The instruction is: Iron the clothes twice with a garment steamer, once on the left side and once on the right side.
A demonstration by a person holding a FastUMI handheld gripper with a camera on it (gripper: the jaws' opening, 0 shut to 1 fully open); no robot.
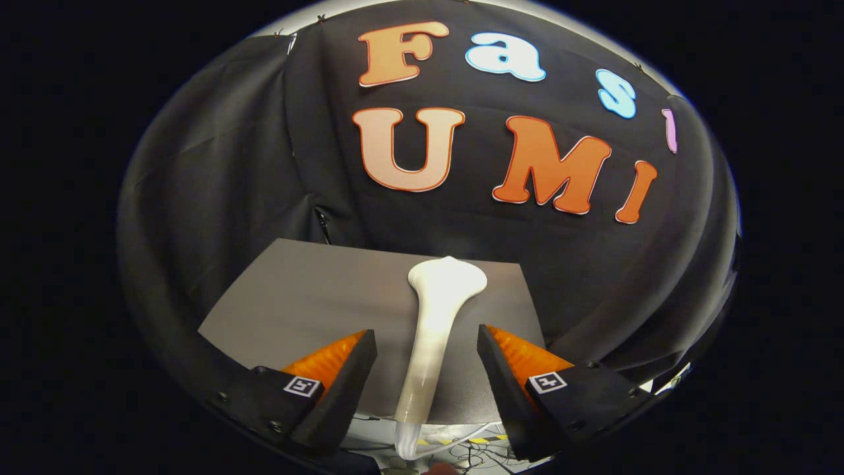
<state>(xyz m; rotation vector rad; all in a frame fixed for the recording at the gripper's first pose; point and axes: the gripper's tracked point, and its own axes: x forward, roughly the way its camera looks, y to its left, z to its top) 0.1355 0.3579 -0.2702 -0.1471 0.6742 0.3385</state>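
Gripper (pixel 427 343) fingers spread wide, touching nothing. Steamer (pixel 435 330) lies lengthwise in the gap between them, clear of both, its broad head (pixel 448 280) beyond the fingertips on the grey counter (pixel 310 290).

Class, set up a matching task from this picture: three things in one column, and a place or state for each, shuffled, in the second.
Things:
1. garment steamer
2. gripper
3. grey board

Places or states:
A. open, fingers apart
B. lies flat beneath the steamer, in front of the black cloth
C. white, lies between the fingers, its wide head beyond them

Pairs: 1-C, 2-A, 3-B
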